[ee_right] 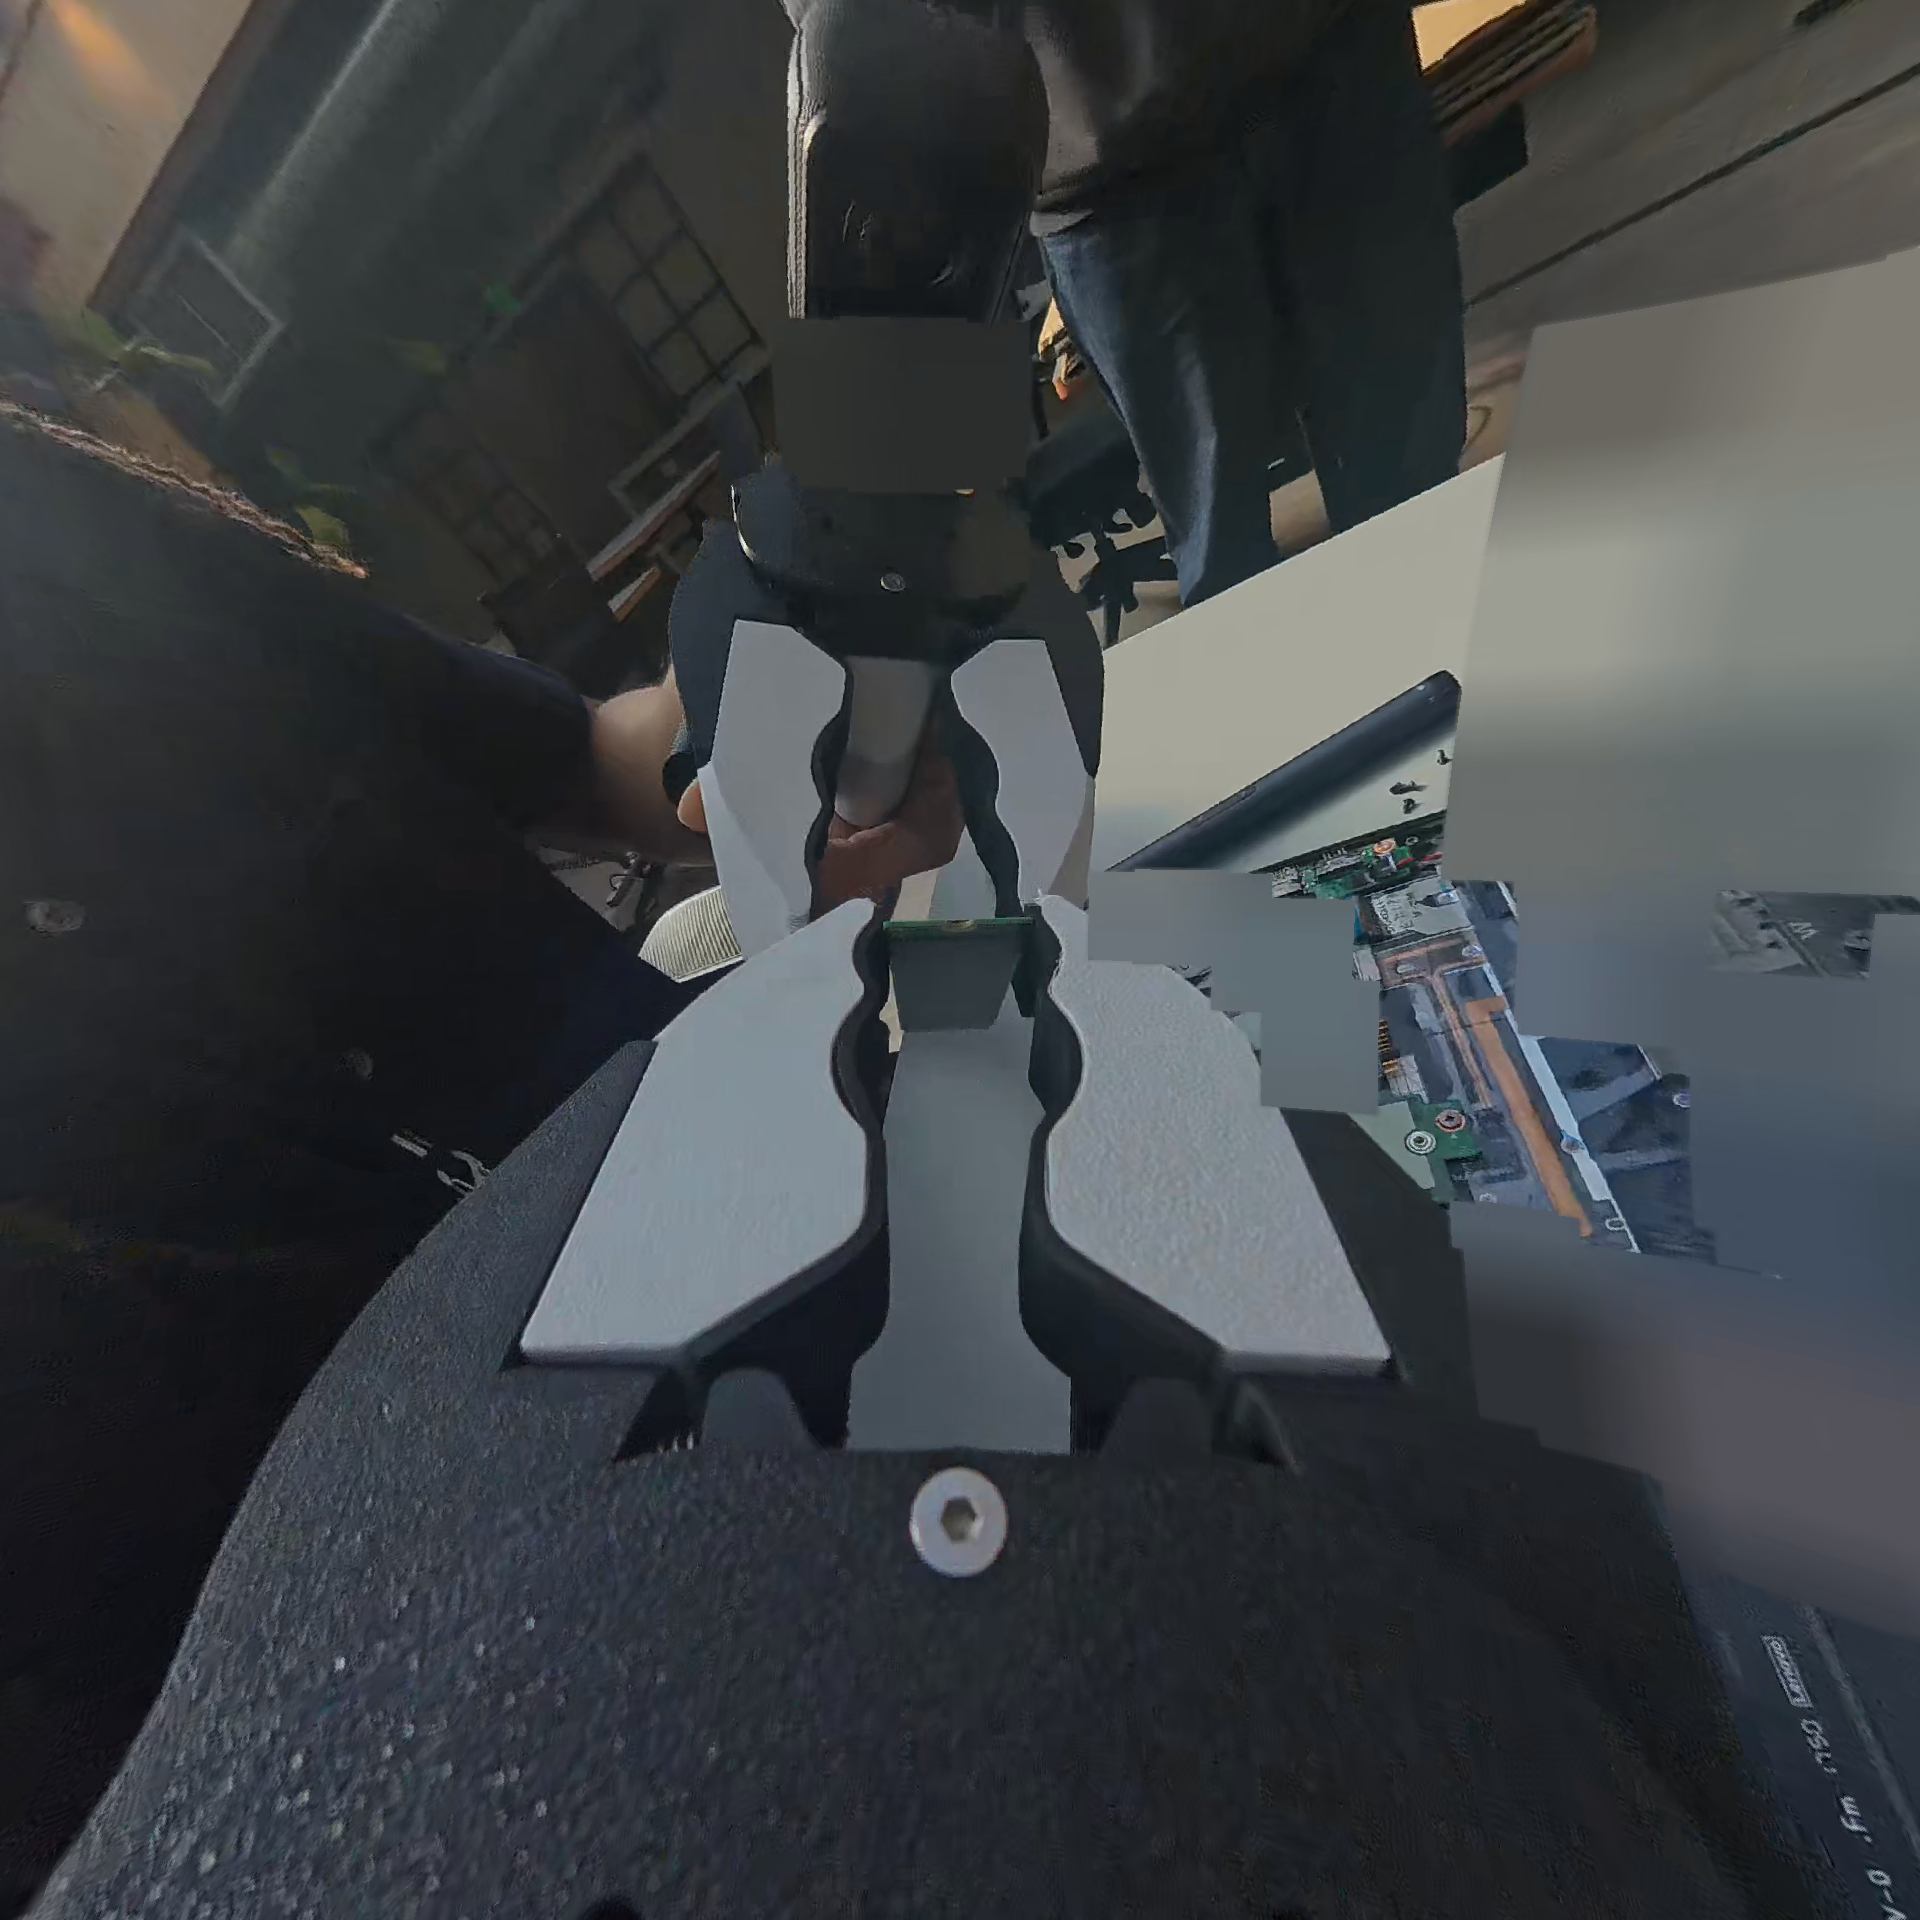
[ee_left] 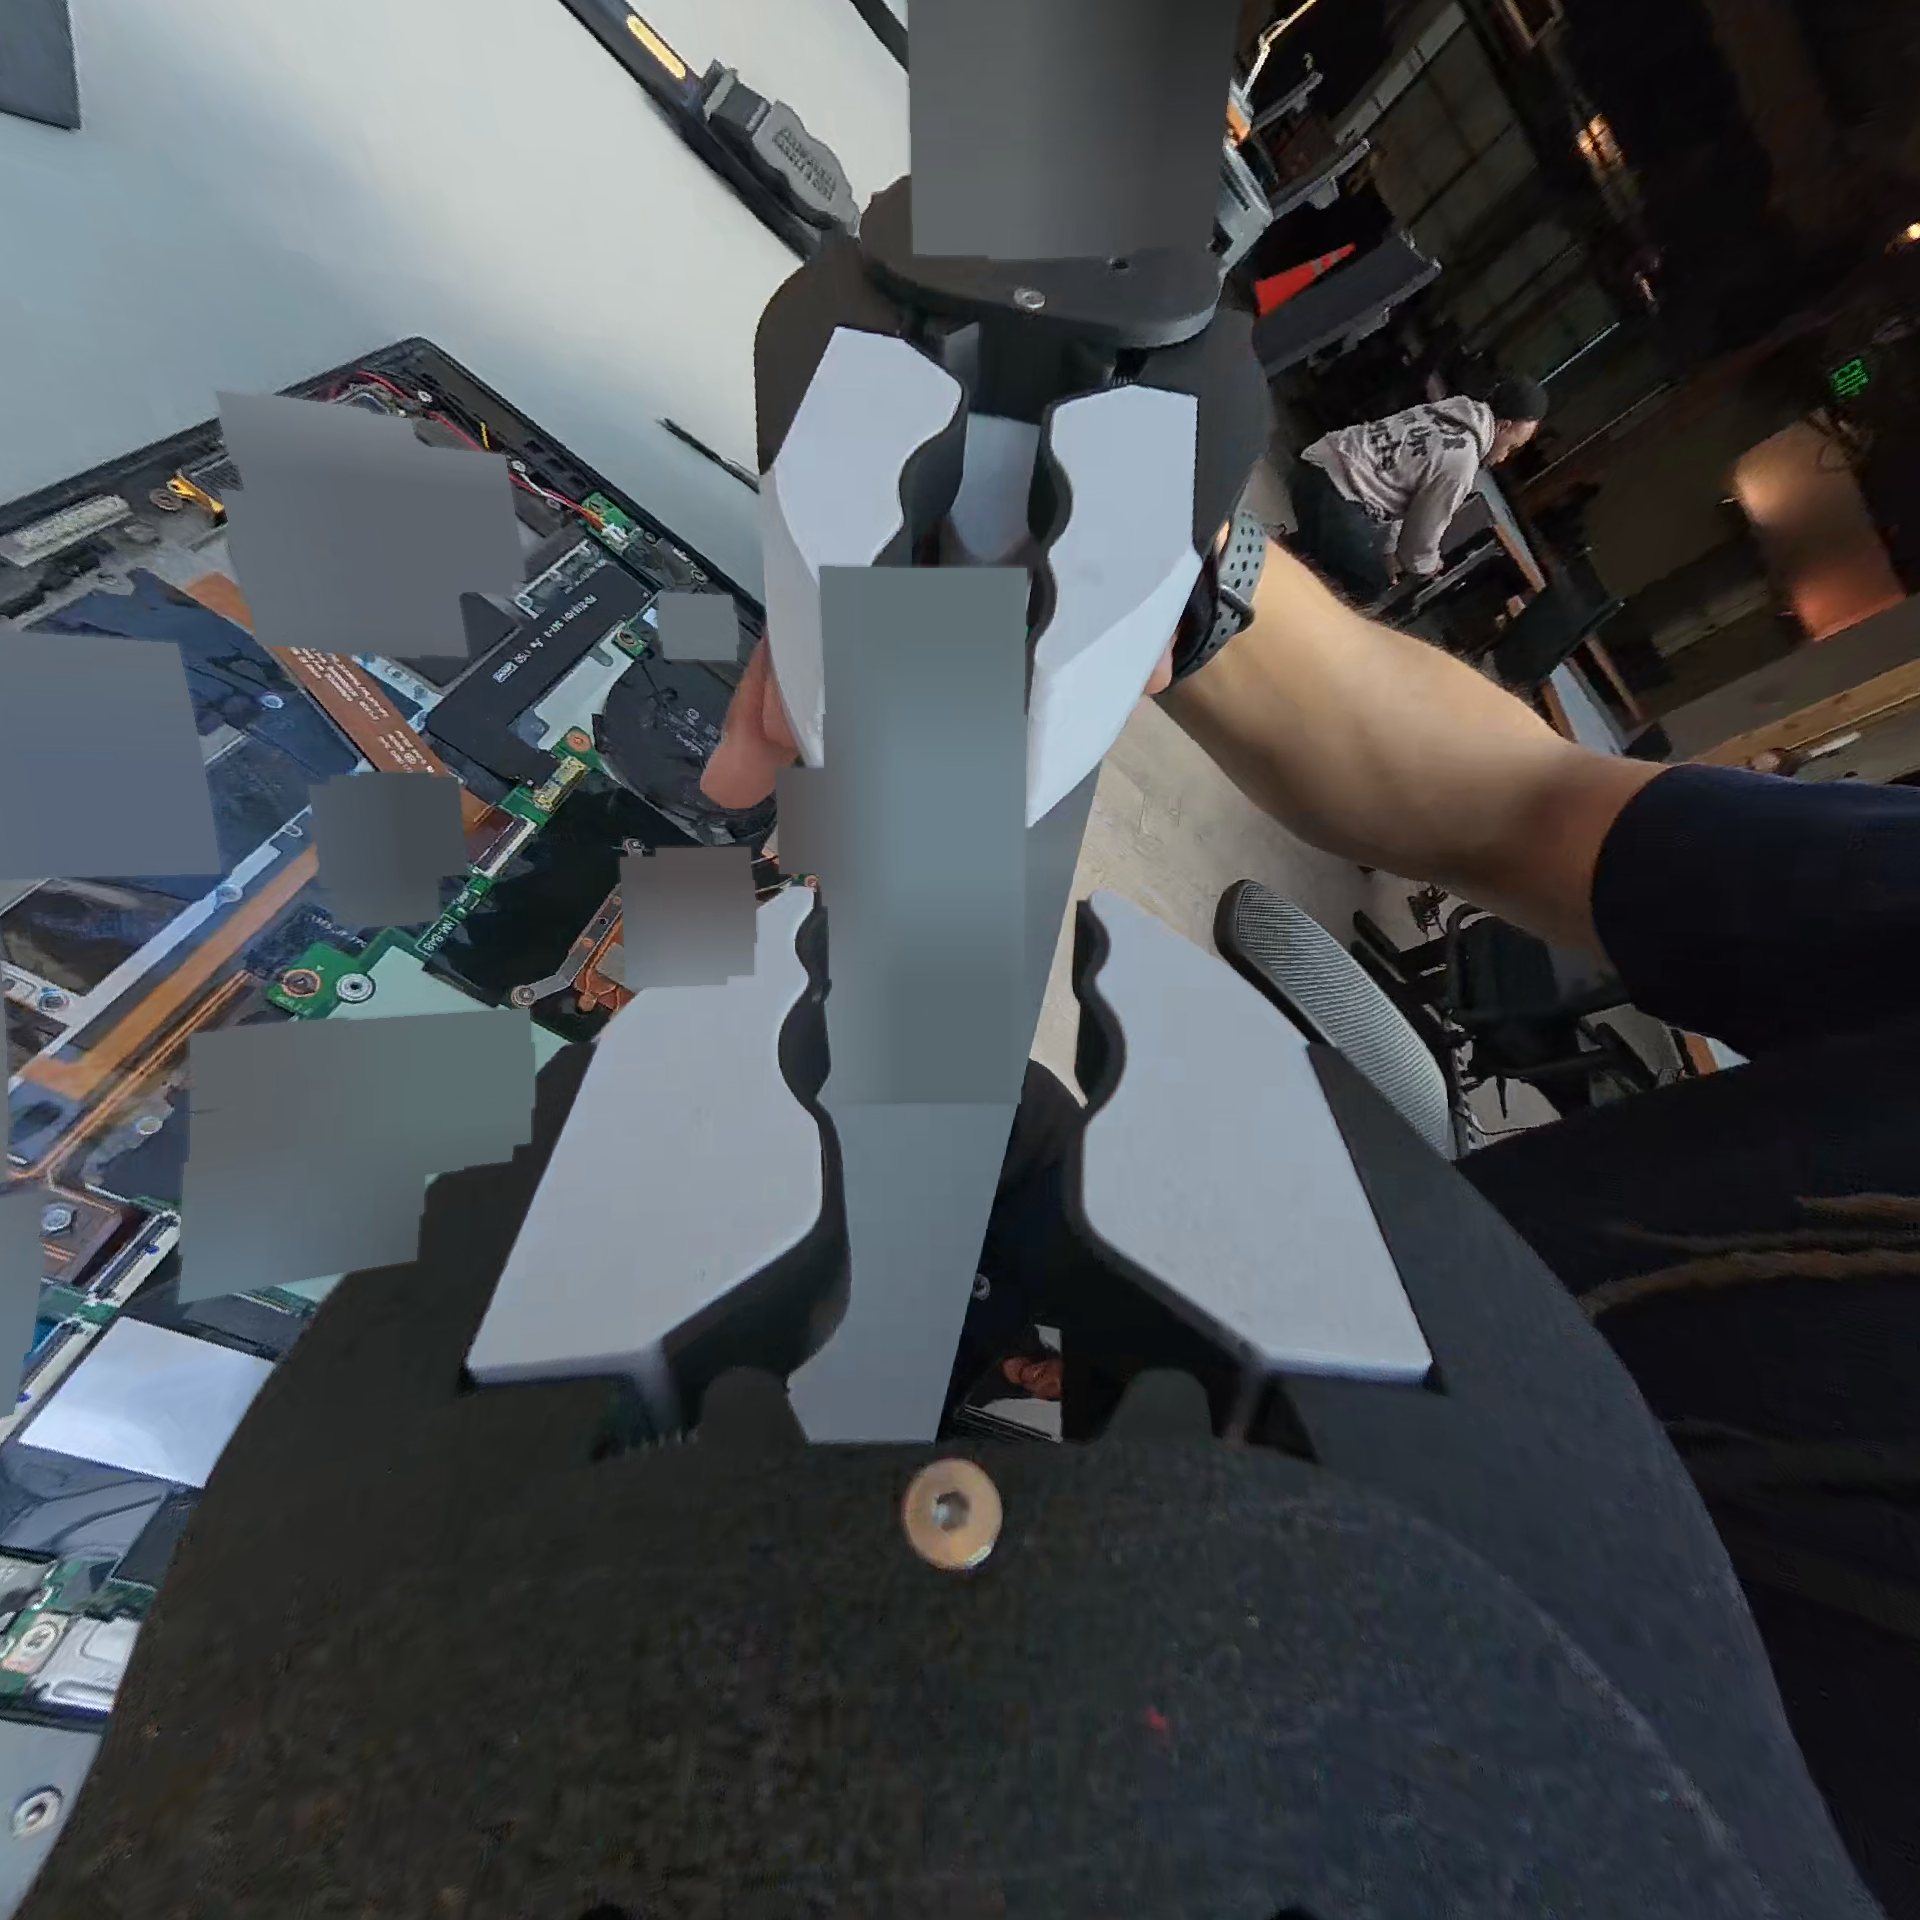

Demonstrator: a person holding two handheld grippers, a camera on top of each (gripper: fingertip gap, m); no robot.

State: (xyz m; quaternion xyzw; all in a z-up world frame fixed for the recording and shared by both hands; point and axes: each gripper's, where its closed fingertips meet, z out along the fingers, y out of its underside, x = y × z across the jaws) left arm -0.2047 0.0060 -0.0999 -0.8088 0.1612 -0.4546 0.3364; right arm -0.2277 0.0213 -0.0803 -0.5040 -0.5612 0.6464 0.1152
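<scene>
Right gripper (ee_right: pixel 956 925), centre of the right wrist view: fingertips pinching a small green circuit card (ee_right: pixel 956 928) by its side edges, held in the air. Left gripper (ee_left: pixel 945 914) faces it tip to tip, jaws spread; a patch covers the gap, and contact with the card cannot be told.

Opened black laptop with exposed boards (ee_left: pixel 312 982) lies on the white table (ee_left: pixel 416 208), left of the left wrist view.

Printed labels on its modules and a maker's mark on its casing, not transcribed.
</scene>
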